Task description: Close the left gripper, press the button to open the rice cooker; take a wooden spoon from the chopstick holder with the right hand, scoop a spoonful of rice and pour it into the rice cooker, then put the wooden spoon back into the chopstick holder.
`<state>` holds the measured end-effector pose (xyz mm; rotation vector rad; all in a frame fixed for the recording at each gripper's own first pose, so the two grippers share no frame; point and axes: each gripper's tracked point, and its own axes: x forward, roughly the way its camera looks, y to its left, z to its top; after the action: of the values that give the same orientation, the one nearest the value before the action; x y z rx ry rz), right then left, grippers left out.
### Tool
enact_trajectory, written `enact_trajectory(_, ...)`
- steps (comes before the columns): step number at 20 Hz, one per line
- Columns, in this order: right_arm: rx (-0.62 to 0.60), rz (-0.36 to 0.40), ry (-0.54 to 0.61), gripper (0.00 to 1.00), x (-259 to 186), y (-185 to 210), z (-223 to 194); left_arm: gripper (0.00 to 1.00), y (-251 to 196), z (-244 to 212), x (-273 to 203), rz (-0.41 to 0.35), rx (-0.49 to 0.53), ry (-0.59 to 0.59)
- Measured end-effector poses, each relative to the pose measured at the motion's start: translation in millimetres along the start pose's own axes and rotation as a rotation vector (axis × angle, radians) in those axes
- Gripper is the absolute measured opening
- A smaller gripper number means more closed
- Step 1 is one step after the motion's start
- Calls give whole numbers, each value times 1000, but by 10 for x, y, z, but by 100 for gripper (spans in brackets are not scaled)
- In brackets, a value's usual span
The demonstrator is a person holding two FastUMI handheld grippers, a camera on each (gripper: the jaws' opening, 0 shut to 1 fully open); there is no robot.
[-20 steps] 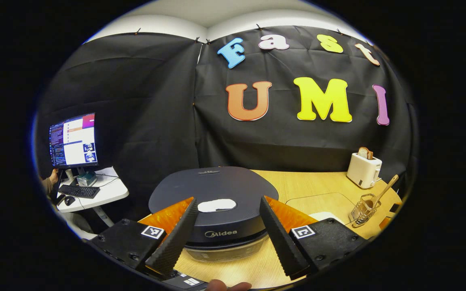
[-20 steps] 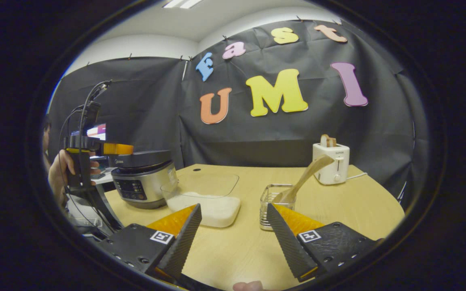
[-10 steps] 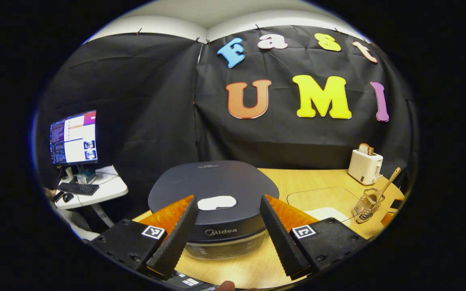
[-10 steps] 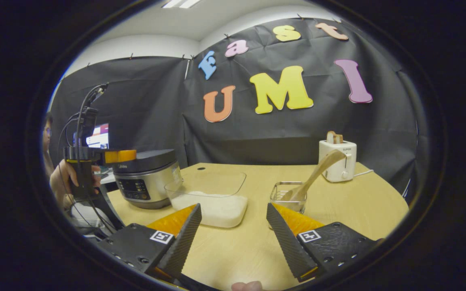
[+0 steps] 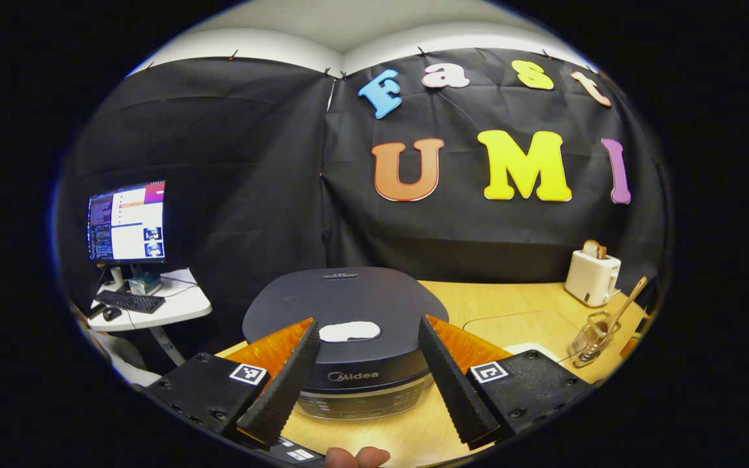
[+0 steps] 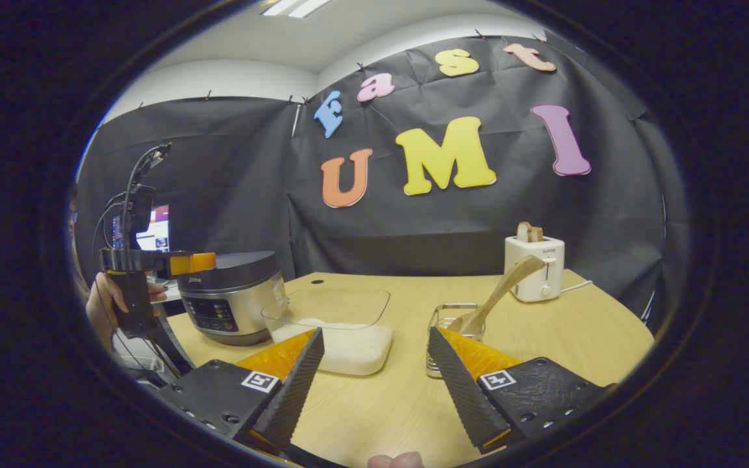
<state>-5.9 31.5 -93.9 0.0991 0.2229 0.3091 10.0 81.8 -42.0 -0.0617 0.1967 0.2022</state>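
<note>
The rice cooker (image 5: 345, 305) with its dark lid down stands right in front of my left gripper (image 5: 368, 390), which is open and hovers just above the lid's front edge. A white patch (image 5: 350, 331) on the lid lies between the fingers. In the right gripper view a hand (image 6: 105, 302) holds that left gripper (image 6: 202, 262) level with the cooker (image 6: 231, 299) lid. My right gripper (image 6: 374, 383) is open and holds nothing, low over the table. Behind it are a clear tub of rice (image 6: 335, 331) and the wire chopstick holder (image 6: 446, 325). The wooden spoon (image 6: 498, 292) leans in the holder.
A white toaster (image 6: 534, 266) with bread stands at the back right of the wooden table (image 6: 543, 338). In the left gripper view the holder (image 5: 592, 335) and toaster (image 5: 592, 276) are far right. A monitor (image 5: 127, 221) sits on a side desk at the left.
Both views have shifted slightly as the hands drift. The left gripper still hovers open at the cooker's lid and the right stays open near the tub. Nothing was grasped.
</note>
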Motion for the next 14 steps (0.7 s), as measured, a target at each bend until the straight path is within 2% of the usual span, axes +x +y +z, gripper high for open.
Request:
enact_trajectory(2, 5, -16, -33, 92, -33, -51, 137, 98, -120, 177, -53, -19, 6, -41)
enact_trajectory(3, 13, -23, -65, 96, -43, -69, 234, 98, -167, 243, -100, -25, 24, -67)
enact_trajectory(4, 15, -36, -85, 96, -32, -98, 320, 98, -259, 272, -164, -37, 38, -81)
enact_trajectory(5, 14, -46, -100, 95, -35, -124, 360, 97, -388, 299, -223, -62, 46, -94)
enact_trajectory(6, 19, -44, -120, 91, -47, -127, 450, 98, -551, 314, -273, -96, 59, -105)
enact_trajectory(7, 27, -46, -139, 96, -64, -128, 539, 97, -696, 315, -332, -130, 70, -111)
enact_trajectory(8, 28, -57, -160, 92, -83, -149, 619, 97, -790, 313, -391, -148, 71, -120)
enact_trajectory(11, -1, -100, -212, 91, -162, -161, 736, 99, -1049, 346, -553, -208, 16, -161)
enact_trajectory(12, -11, -106, -217, 95, -189, -139, 732, 98, -1098, 309, -598, -216, 6, -160)
enact_trajectory(14, -23, -116, -222, 95, -232, -106, 752, 98, -1141, 298, -659, -223, 1, -167)
